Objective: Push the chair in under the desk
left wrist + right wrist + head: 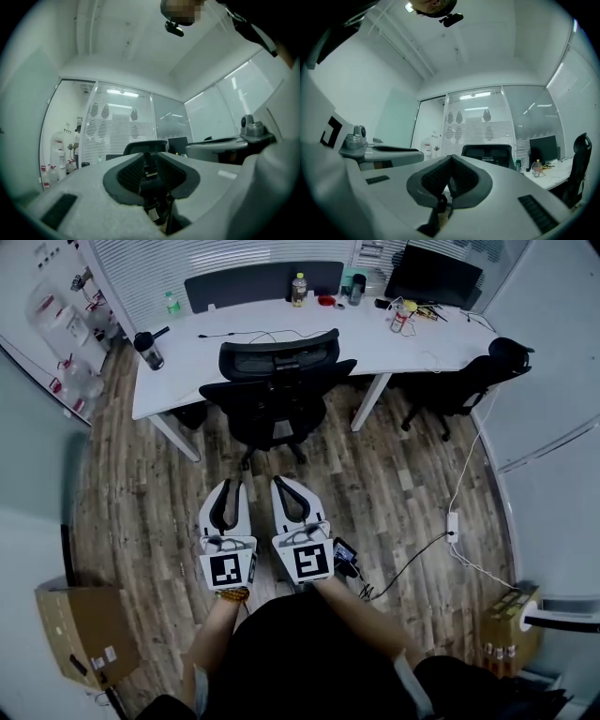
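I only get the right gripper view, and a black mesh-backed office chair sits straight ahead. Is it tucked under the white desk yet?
Observer: No. The head view shows the black mesh-backed office chair standing out on the wood floor, its wheeled base in front of the white desk.
Operator: Are the grippers touching it?
Observer: No; the left gripper and right gripper both hang short of it, floor showing between.
Operator: Is the left one holding something?
Observer: No, its jaws stand slightly apart, empty.
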A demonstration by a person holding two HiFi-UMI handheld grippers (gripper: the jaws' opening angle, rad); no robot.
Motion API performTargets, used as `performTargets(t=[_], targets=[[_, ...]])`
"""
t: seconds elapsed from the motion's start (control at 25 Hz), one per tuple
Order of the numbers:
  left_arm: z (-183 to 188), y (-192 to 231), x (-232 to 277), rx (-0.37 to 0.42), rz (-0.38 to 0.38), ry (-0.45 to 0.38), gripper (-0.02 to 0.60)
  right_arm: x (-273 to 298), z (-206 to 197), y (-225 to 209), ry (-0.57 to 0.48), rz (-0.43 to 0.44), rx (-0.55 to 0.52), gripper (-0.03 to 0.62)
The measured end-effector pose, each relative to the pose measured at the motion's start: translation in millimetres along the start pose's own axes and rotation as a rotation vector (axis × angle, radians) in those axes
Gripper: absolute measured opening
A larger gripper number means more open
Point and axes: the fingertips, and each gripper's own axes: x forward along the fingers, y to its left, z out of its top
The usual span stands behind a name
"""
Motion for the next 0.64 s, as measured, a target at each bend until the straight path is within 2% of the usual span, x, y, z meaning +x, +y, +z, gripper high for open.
performTargets(t=[0.12, 0.28, 0.4, 0.48, 0.64], targets=[[-10, 8, 34, 0.025, 0.028, 0.013, 0.093, 29, -5, -22, -0.027, 0.049, 0.039, -0.001], [-27, -2, 90, 0.192, -0.017, 0.065, 0.094, 61, -29, -69, 0.004, 0.170, 0.087, -0.002], [-41, 8, 130, 0.250, -0.029, 0.128, 0.094, 79, -46, -113, 0.046, 0.246, 0.092, -0.002], [-52, 22, 158, 0.291, -0.047, 0.176, 0.099, 92, -57, -148, 0.073, 0.290, 0.062, -0.002], [-92, 41, 209, 0.435, -0.152, 0.310, 0.151, 117, -86, -239, 0.176, 0.333, -0.076, -0.002]])
